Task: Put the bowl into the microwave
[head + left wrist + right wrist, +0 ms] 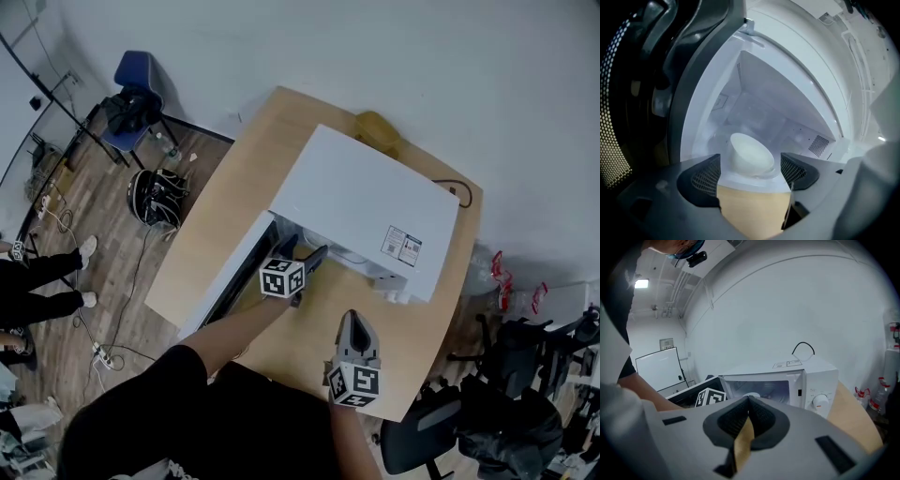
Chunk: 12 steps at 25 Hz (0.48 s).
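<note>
The left gripper [300,253] is the nearer one to the work. Its jaws stand apart at the mouth of the microwave [361,211], with only the wood of the table [234,187] between them. The bowl [749,152] lies straight ahead, just beyond the fingertips, inside the white cavity and touching neither jaw. The right gripper [352,323], jaws pressed together on nothing, hangs well back over the table. The left gripper view shows the bowl plainly; in the head view the microwave's top hides it, but there the door [225,286] is seen open to the left.
</note>
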Each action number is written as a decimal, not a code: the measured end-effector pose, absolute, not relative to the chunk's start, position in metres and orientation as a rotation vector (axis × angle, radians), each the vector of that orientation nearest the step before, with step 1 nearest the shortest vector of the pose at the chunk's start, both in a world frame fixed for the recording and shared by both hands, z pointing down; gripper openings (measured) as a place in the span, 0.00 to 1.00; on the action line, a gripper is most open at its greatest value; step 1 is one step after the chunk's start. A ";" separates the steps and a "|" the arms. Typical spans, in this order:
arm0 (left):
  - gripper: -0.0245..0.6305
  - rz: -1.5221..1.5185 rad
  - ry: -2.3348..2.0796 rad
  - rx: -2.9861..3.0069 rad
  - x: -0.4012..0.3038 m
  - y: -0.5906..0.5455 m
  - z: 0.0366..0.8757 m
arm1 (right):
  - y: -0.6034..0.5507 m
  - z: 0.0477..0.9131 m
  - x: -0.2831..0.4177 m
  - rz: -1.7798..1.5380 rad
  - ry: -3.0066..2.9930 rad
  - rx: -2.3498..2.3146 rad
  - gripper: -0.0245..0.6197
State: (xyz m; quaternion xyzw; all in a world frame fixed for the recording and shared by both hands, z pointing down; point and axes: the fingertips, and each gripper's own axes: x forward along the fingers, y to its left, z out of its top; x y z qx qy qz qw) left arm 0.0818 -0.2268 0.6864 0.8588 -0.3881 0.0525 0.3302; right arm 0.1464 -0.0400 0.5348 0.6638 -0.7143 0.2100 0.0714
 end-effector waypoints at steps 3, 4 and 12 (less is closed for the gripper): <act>0.60 0.254 -0.985 2.327 0.088 -0.218 0.691 | -0.035 0.532 0.144 0.666 -2.145 2.023 0.13; 0.60 0.297 -0.982 2.367 0.090 -0.217 0.692 | -0.033 0.530 0.143 0.679 -2.145 2.036 0.13; 0.60 0.425 -1.019 2.441 0.091 -0.228 0.699 | -0.029 0.530 0.147 0.648 -2.122 2.045 0.13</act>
